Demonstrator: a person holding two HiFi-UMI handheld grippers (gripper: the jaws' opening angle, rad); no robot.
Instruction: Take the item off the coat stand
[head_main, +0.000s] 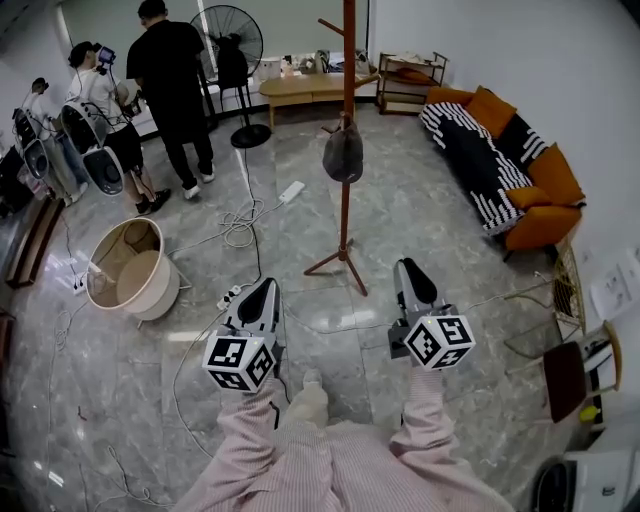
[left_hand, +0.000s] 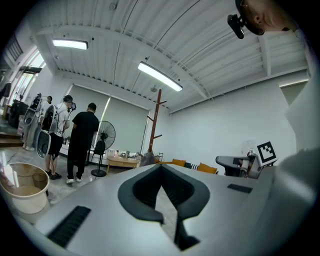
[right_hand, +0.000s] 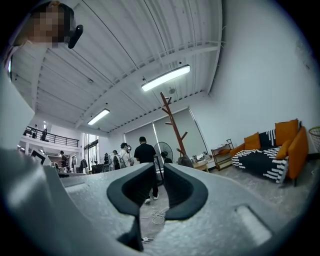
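Here, coat stand (head_main: 348, 60) top cropped, item (head_main: 343, 152) indistinct.

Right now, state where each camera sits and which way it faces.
Head view: on the person's head, steeply down toward the brown wooden coat stand; pink striped sleeves, left gripper, right gripper.
Left gripper view: on that gripper, facing the stand; shut jaws.
Right gripper view: same, on its gripper; jaws slightly apart.
Shared: stand and dark grey hanging item.
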